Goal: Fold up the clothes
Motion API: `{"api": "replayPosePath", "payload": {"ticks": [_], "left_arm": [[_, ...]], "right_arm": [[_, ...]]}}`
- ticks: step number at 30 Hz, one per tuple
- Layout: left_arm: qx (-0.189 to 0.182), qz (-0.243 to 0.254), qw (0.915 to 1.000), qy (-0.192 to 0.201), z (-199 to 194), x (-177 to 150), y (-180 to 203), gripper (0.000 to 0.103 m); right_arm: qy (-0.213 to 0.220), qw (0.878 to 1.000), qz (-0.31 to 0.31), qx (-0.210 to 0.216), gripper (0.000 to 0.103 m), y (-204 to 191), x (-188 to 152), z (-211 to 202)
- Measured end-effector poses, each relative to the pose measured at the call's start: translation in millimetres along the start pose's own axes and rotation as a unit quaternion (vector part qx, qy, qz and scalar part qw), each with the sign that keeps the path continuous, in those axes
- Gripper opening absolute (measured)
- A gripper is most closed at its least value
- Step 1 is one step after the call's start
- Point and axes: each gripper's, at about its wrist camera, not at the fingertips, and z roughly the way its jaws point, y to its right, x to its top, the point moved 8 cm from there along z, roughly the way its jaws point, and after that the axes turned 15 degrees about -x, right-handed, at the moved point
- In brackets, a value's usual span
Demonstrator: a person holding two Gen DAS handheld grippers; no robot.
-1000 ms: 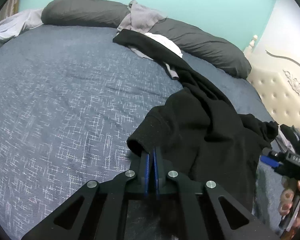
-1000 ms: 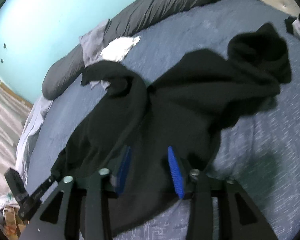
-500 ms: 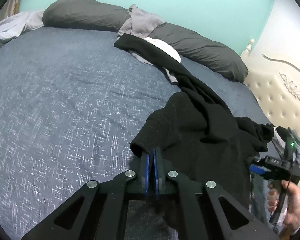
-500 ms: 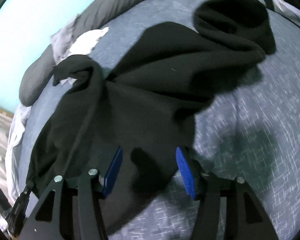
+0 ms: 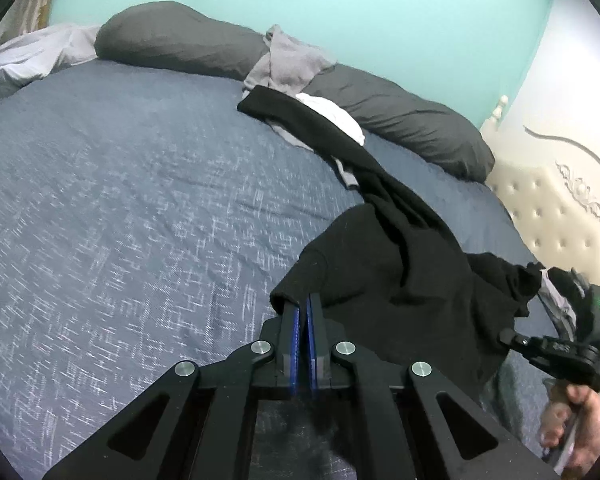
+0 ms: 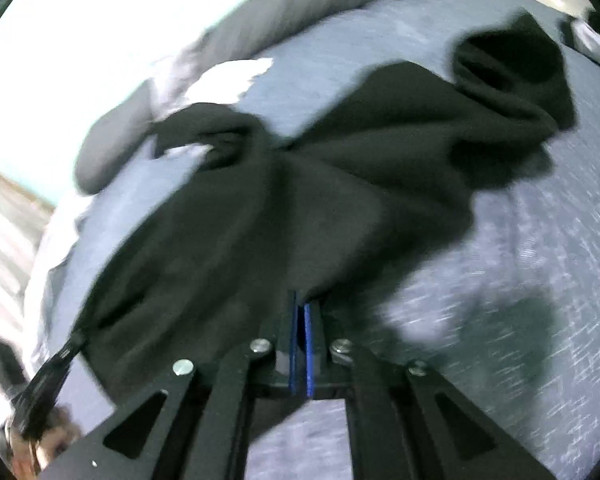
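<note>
Here both the left gripper (image 5: 303, 307) and right gripper (image 6: 301, 304), angled downward, pinch the black garment's (image 5: 400, 276) edge.

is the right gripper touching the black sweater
Touching. In the right wrist view the right gripper has its blue pads shut on the near edge of the black sweater, with the cloth bunched into them.

The garment (image 5: 400, 264) lies on the bed (image 5: 140, 208) — one sleeve reaching back onto the clothes pile (image 5: 300, 68), which leans against the pillows (image 5: 180, 40) along the wall (image 5: 340, 0) — headboard (image 5: 560, 208) to the right.
</note>
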Motion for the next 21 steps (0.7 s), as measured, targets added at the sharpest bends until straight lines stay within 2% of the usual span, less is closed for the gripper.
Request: {"api": "replayPosePath", "payload": {"ticks": [4,9,12,15,18,20,21], "left_arm": [[0.004,-0.011,0.9999,-0.004,-0.4,-2.2,-7.9,0.003],[0.004,-0.021,0.9997,-0.010,1.7,-5.9,-14.0,0.003],[0.005,-0.031,0.9994,-0.015,5.2,-9.5,-19.1,0.003],[0.005,-0.033,0.9993,-0.016,6.8,-11.1,-19.5,0.003],[0.007,-0.032,0.9993,-0.016,6.8,-12.3,-19.0,0.003],[0.008,-0.033,0.9993,-0.017,7.9,-13.3,-20.0,0.003],[0.008,-0.034,0.9992,-0.018,8.1,-13.7,-20.5,0.003]], "right_arm": [[-0.028,0.998,-0.058,0.019,0.002,-34.6,-20.2,-6.6],[-0.043,0.996,-0.082,-0.005,0.006,-26.1,-11.8,-5.2],[-0.027,0.994,-0.099,-0.036,0.009,-20.3,6.1,-14.5],[-0.003,0.994,-0.098,-0.053,0.025,-13.5,33.6,-25.1],[0.011,0.993,-0.094,-0.067,0.028,-12.1,62.6,-23.7],[0.016,0.993,-0.090,-0.073,0.038,-12.7,81.0,-19.6],[0.012,0.994,-0.087,-0.069,0.039,-14.2,88.3,-15.3]]}}
